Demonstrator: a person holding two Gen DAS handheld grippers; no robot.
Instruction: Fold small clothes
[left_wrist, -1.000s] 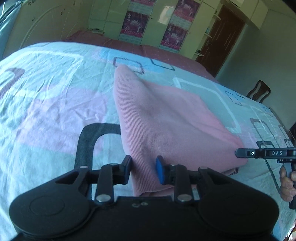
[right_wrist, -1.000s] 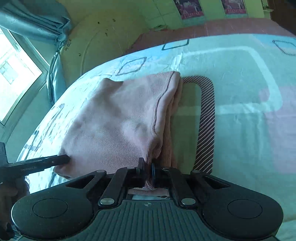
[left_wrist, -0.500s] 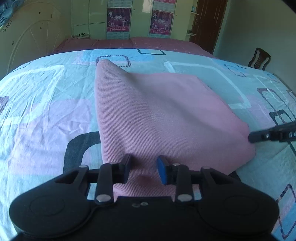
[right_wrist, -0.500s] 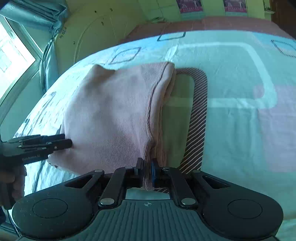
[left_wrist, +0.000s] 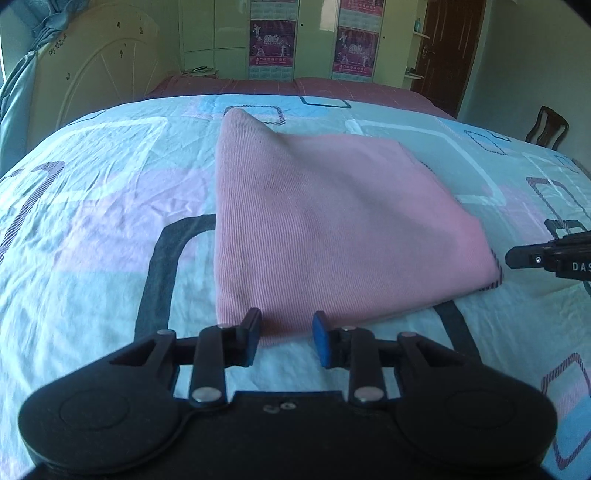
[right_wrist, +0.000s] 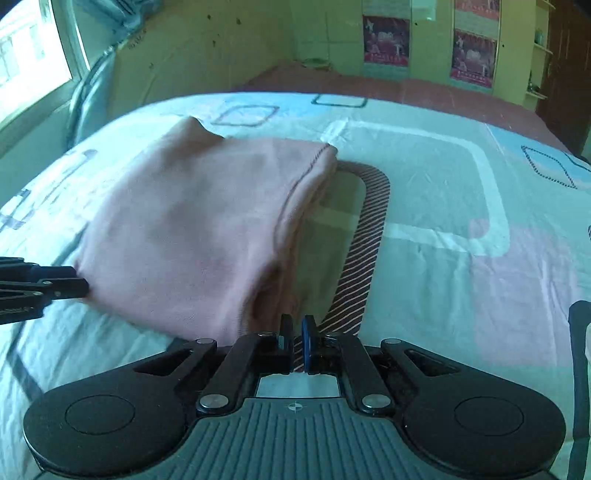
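Left wrist view: my left fingers (left_wrist: 284, 338) are spread at the near edge of the folded pink garment (left_wrist: 332, 229) mid-frame on the bed (left_wrist: 92, 221); my right fingers (right_wrist: 297, 341), nearly shut, have just let go, so this fold looks done

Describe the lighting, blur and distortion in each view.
Left wrist view: strong fisheye bowing of the bed, dark vignette in the corners, blue cast, pink garment fairly sharp. Right wrist view: blown-out window at upper left, greenish cast, garment soft with motion blur near the left gripper.
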